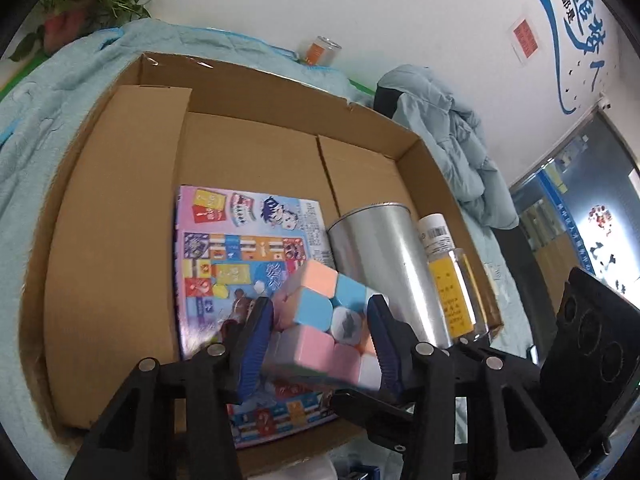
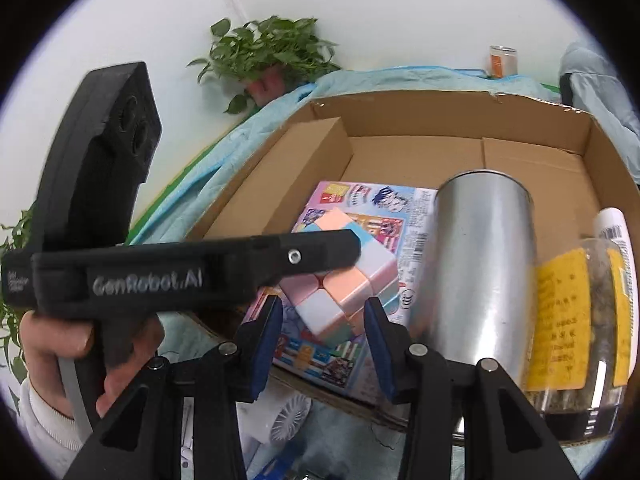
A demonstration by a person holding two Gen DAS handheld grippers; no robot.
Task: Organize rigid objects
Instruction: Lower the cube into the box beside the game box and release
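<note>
The left gripper [image 1: 320, 340] pinches a pastel puzzle cube [image 1: 328, 320] over a colourful flat package [image 1: 240, 248] inside the cardboard box [image 1: 120, 220]. A metal tin [image 1: 384, 264] and yellow-labelled jar [image 1: 456, 292] stand beside it. The right gripper [image 2: 324, 340] is part-spread, gripping nothing. The box rests on a light-blue blanket [image 1: 48, 112] near a white wall [image 1: 360, 8].

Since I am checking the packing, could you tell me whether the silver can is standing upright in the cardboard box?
No, the silver can lies on its side in the cardboard box, beside the jar with the yellow label.
</note>
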